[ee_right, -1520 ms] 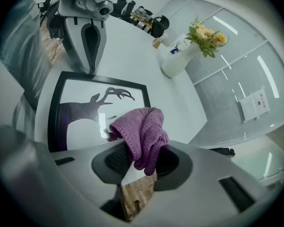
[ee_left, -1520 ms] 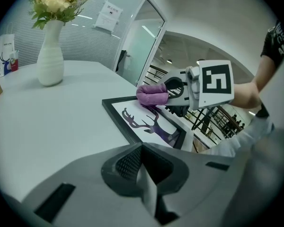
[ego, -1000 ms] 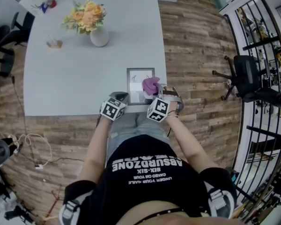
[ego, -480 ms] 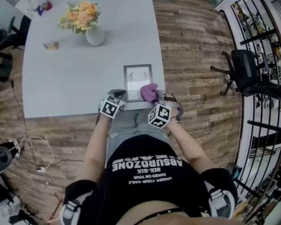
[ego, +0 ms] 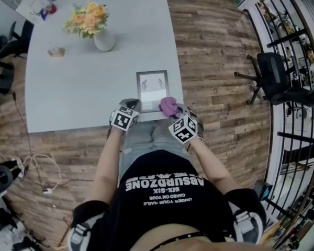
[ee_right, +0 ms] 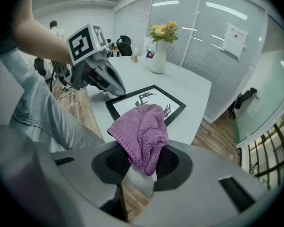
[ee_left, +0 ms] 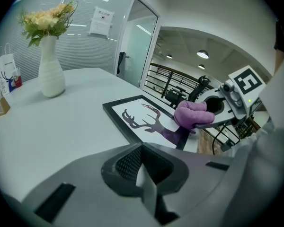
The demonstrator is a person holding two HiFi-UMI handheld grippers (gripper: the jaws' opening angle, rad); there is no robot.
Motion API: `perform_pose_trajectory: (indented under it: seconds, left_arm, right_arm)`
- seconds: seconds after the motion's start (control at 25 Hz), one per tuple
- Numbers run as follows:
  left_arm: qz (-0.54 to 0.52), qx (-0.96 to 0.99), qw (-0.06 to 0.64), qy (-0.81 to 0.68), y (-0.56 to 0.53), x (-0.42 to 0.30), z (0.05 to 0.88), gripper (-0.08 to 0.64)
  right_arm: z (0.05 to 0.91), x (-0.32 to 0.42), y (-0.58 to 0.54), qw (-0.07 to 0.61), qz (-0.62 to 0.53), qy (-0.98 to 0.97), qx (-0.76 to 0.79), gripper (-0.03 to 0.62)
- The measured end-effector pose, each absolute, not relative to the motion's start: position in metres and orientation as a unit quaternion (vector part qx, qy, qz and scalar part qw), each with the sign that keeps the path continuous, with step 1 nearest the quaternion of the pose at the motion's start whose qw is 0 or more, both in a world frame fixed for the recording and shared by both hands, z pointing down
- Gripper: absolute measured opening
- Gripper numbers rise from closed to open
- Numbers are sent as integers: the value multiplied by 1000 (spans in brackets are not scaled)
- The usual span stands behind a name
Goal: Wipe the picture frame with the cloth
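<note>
A black picture frame (ego: 153,89) with a deer-antler print lies flat near the table's front edge. My right gripper (ego: 176,112) is shut on a purple knitted cloth (ego: 170,106), which hangs over the frame's near right corner. In the right gripper view the cloth (ee_right: 142,134) bunches out of the jaws, with the frame (ee_right: 146,103) beyond it. My left gripper (ego: 131,106) is shut with nothing in it, just left of the frame's near corner. In the left gripper view the cloth (ee_left: 191,115) sits over the frame (ee_left: 142,119); whether they touch is unclear.
A white vase of orange flowers (ego: 97,27) stands at the far left of the grey table (ego: 83,82), with a small item (ego: 56,51) beside it. An office chair (ego: 275,80) stands on the wooden floor to the right. The table edge runs just right of the frame.
My right gripper has drawn the cloth down the frame, from its middle right toward the near right corner. The left gripper has stayed put.
</note>
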State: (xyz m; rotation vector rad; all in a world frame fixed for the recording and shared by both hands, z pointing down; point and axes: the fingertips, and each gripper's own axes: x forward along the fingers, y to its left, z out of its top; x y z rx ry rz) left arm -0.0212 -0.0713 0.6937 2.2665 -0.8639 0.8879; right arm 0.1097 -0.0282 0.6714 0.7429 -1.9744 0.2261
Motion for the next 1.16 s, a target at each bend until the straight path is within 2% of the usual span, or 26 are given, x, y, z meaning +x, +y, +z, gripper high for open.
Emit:
perform_pose_trajectory:
  seconds: [0.36, 1.16]
  left_arm:
    - [326, 841, 278, -330, -72, -22, 694, 6]
    - [320, 839, 288, -333, -72, -23, 695, 6]
  right_arm:
    - [684, 123, -35, 362, 261, -817, 364, 118]
    - [684, 122, -36, 374, 256, -821, 347, 120]
